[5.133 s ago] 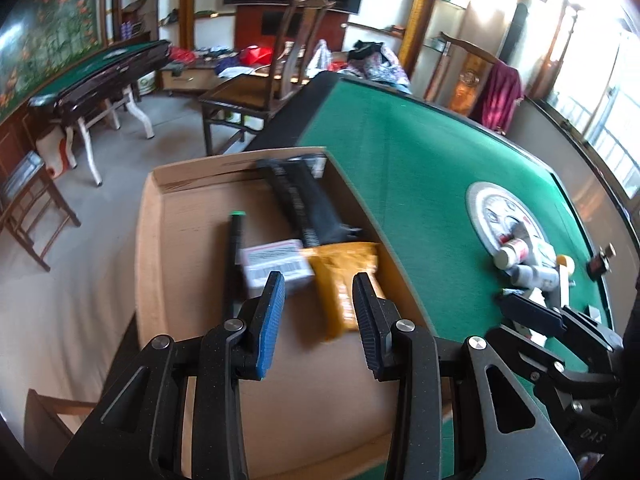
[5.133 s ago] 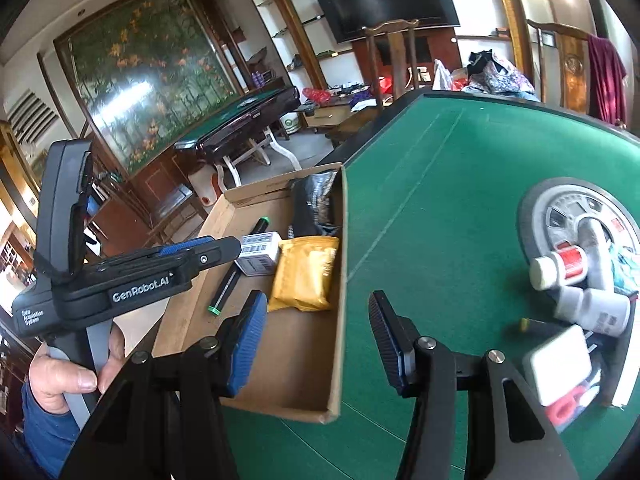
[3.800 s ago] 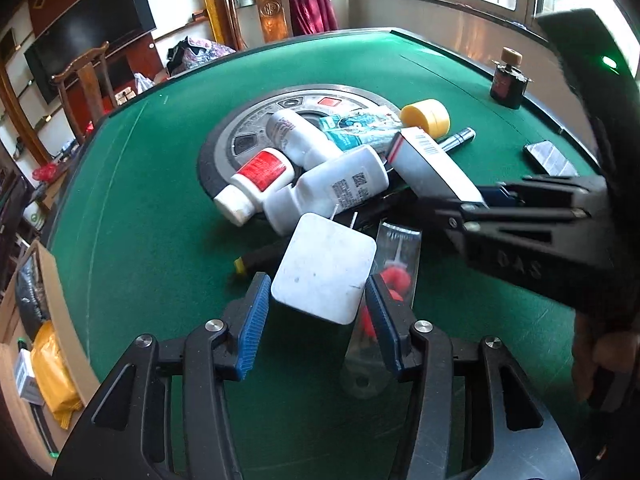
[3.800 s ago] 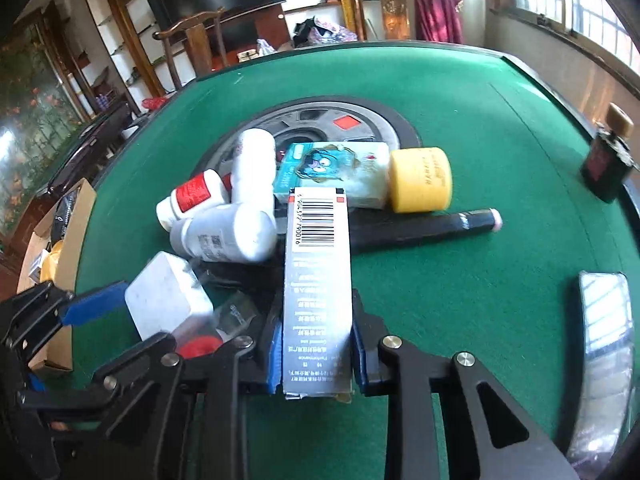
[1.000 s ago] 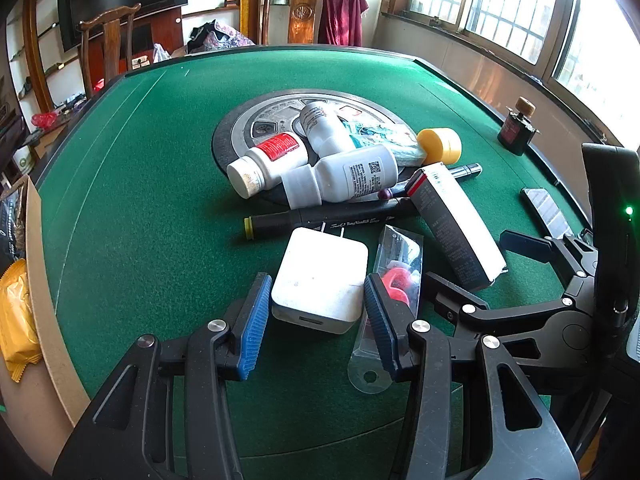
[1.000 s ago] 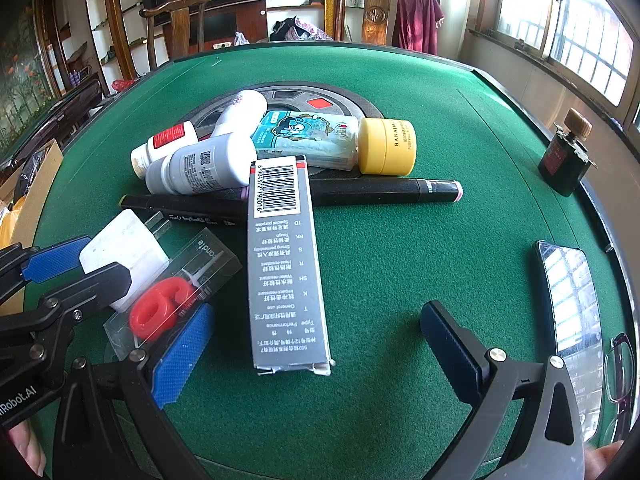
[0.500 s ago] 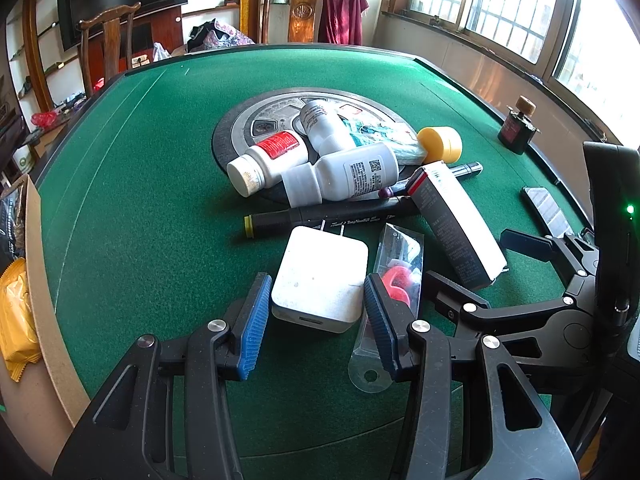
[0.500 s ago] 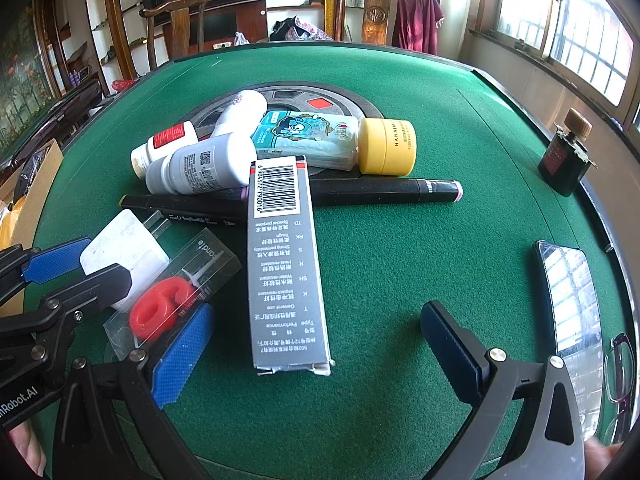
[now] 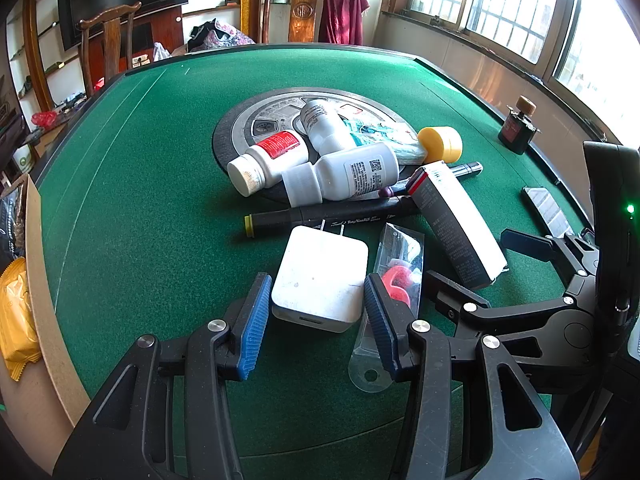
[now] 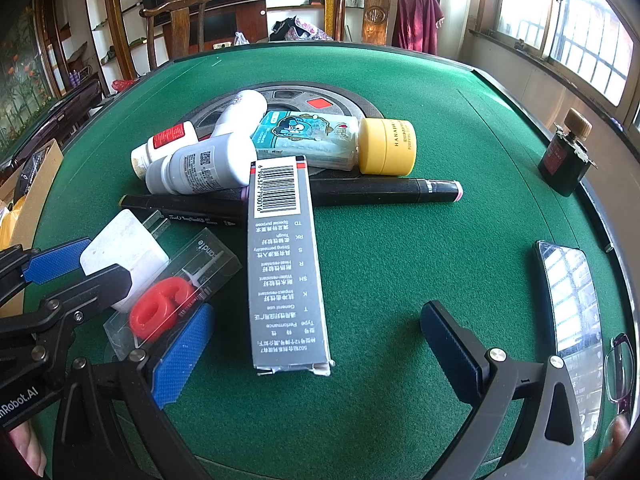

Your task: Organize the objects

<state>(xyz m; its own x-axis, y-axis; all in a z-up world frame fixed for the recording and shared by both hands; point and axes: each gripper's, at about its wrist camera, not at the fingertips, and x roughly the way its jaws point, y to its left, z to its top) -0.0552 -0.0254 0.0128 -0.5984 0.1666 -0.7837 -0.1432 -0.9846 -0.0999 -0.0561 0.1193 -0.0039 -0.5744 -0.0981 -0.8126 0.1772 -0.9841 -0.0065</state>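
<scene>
Since a second ago nothing has shifted; earlier the right tongs [image 10: 316, 342] gripped the grey barcode box [image 10: 285, 264], which now lies free on the green surface [image 10: 400, 220] between their widely spread jaws. The left tongs [image 9: 316, 312] straddle the white charger [image 9: 320, 276], pads close against its sides; whether they actually pinch it cannot be told. A clear packet [image 9: 394, 280] with a red ring lies just beside.

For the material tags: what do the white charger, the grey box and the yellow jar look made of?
Charger: seemingly hard plastic, matte white, rounded moulded corners, scuffed.
Grey box: printed cardboard, likely; a torn corner shows at its near end.
Yellow jar: probably plastic, satin, with a soft even sheen.
</scene>
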